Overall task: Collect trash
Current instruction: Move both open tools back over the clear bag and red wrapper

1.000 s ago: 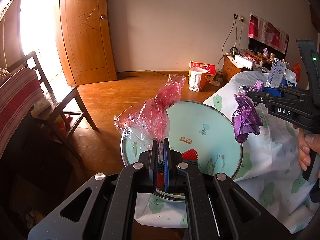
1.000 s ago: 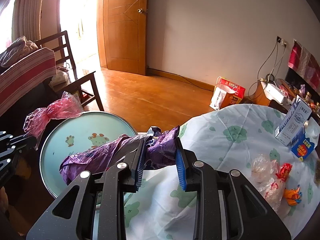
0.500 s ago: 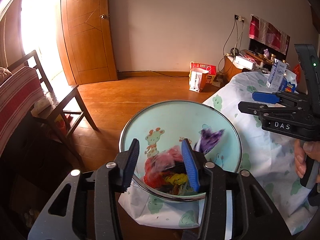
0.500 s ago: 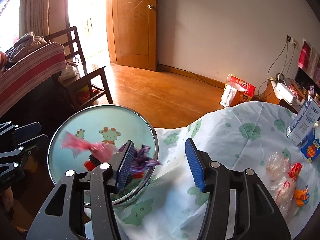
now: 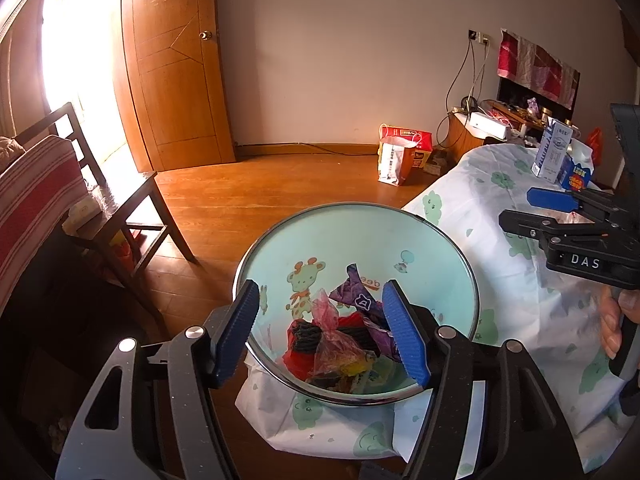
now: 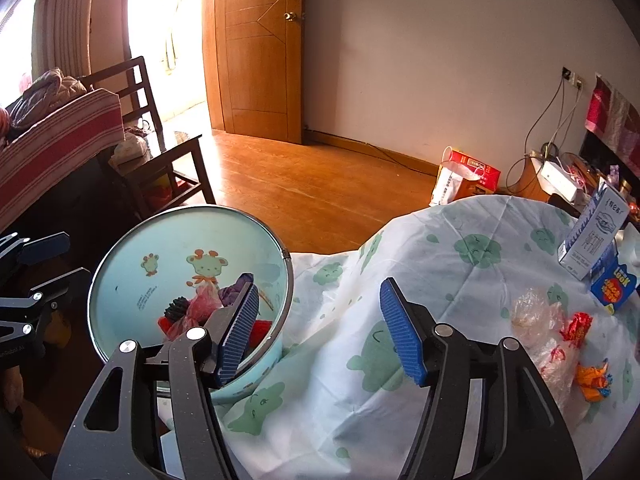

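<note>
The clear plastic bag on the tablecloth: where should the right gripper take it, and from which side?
Best guess: pinch the clear plastic bag at its raised crumpled top, coming from above with the right gripper, whose jaws have just opened and are empty. It lies slack on the tablecloth, so no firm edge shows.

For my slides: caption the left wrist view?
Open left gripper above bin holding pink bag and purple wrapper.

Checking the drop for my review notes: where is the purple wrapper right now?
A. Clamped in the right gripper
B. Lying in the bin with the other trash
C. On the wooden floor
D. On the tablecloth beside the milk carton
B: the purple wrapper lies inside the bin among other trash, and the right gripper is open with nothing in it.
</note>
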`<state>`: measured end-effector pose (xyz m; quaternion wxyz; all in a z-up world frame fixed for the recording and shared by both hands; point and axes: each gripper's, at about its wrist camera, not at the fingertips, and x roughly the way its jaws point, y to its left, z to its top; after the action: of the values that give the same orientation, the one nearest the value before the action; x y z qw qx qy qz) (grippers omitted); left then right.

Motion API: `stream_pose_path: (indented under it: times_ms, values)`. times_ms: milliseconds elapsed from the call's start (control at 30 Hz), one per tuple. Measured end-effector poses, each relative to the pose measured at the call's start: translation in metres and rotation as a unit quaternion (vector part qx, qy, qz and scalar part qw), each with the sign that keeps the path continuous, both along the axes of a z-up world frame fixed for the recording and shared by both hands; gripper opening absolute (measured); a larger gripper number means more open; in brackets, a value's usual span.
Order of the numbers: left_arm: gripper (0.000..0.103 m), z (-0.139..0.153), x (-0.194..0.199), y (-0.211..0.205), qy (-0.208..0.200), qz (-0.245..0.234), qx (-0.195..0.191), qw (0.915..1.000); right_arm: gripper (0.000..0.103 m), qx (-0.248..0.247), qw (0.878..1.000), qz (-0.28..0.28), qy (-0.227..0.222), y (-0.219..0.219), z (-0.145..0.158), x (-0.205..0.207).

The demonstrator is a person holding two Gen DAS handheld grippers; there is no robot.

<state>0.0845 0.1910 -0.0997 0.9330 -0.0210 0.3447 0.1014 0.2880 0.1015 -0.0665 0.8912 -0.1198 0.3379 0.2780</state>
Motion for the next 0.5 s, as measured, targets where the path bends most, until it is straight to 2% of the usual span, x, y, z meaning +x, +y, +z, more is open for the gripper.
stream_pose_path:
  times_ms: [133,267,367,500]
  values:
    - [0.070,0.001,0.007,-0.010,0.000,-0.011,0.000,0.9999,0.067,-0.013,1.000,-0.019,-0.010,-0.032,0.002,-0.007]
    - [0.070,-0.001,0.020,-0.037,0.003,-0.046,0.000,0.9989,0.070,-0.020,0.998,-0.055,-0.016,-0.080,0.003,-0.014]
    - [0.070,-0.002,0.036,-0.067,0.005,-0.078,0.003,0.9969,0.071,-0.025,0.994,-0.105,-0.017,-0.129,0.000,-0.019]
    - [0.070,-0.003,0.059,-0.116,0.010,-0.125,0.000,0.9921,0.072,-0.029,0.982,-0.189,-0.011,-0.204,-0.006,-0.022]
